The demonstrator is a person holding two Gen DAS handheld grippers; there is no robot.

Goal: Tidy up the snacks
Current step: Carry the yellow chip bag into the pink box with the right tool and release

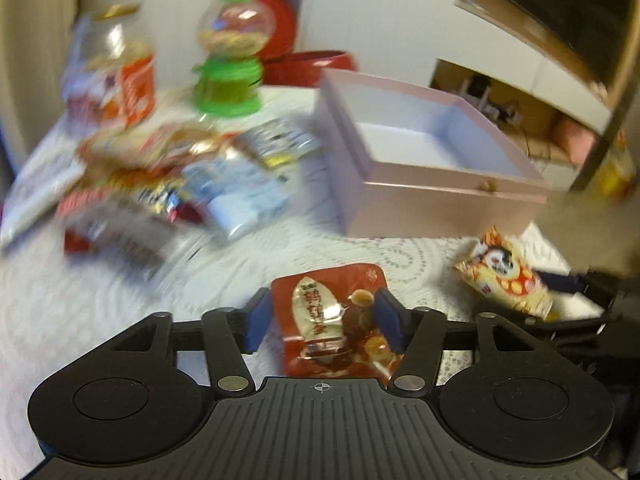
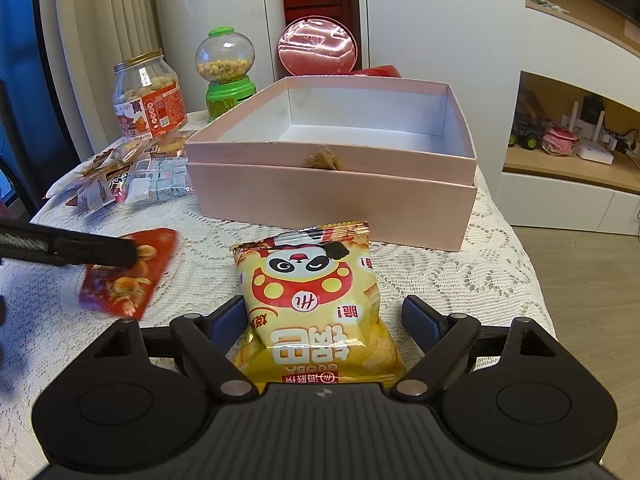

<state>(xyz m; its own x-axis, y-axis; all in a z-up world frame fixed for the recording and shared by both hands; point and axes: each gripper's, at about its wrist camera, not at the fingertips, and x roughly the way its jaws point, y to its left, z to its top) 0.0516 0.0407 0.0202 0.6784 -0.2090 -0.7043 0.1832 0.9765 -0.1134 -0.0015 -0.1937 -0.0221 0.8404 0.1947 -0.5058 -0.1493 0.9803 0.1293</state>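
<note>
Left hand-held gripper level, clamping red packet.

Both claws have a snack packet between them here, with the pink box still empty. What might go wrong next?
The left claw pinches the red packet only by its sides, so it may slip.

The right claw is open around the yellow panda packet; closing may crush it.

The pink box wall is high; packets could snag.

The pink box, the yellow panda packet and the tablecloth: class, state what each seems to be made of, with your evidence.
Pink box: probably matte cardboard, given its thin straight walls and dull surface.
Yellow panda packet: likely glossy plastic film, with crimped end seals and sheen.
Tablecloth: apparently white lace fabric, with an openwork pattern.
</note>
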